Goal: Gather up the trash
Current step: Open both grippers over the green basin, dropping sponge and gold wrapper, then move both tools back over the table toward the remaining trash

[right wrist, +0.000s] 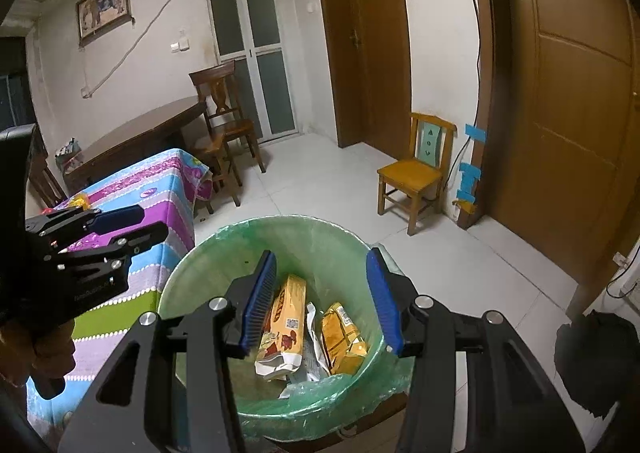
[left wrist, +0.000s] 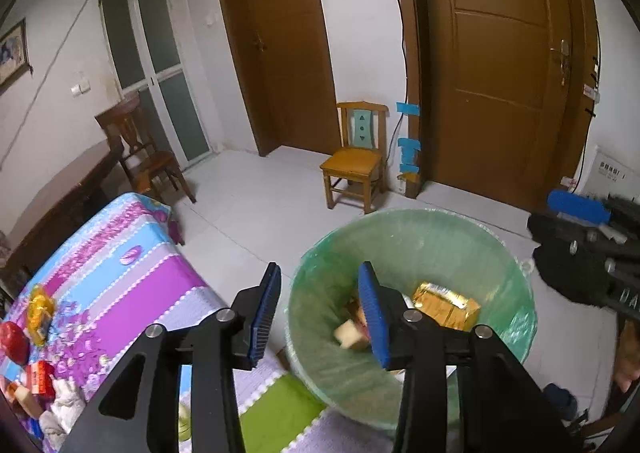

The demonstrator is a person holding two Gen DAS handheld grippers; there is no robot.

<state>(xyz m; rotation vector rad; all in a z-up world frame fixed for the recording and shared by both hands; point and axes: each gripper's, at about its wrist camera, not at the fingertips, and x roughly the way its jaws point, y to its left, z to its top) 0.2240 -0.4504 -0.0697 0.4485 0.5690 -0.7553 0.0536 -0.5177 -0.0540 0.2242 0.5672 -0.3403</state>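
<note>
A round bin lined with a green bag (left wrist: 460, 237) stands on the floor beside the table; it also shows in the right wrist view (right wrist: 320, 237). Inside lie yellow wrappers (right wrist: 284, 317) and a gold packet (left wrist: 444, 305). A small pale blurred piece (left wrist: 350, 333) is in the air inside the bin, below my left gripper (left wrist: 320, 311), which is open over the bin's left rim. My right gripper (right wrist: 322, 301) is open and empty above the bin. More trash (left wrist: 36, 337) lies on the table's striped cloth (left wrist: 132, 277).
A small yellow chair (left wrist: 354, 157) stands by the wall between two brown doors. A dark wooden chair (left wrist: 144, 157) and dark table are at the far left. A black bag (right wrist: 596, 357) lies on the floor to the right.
</note>
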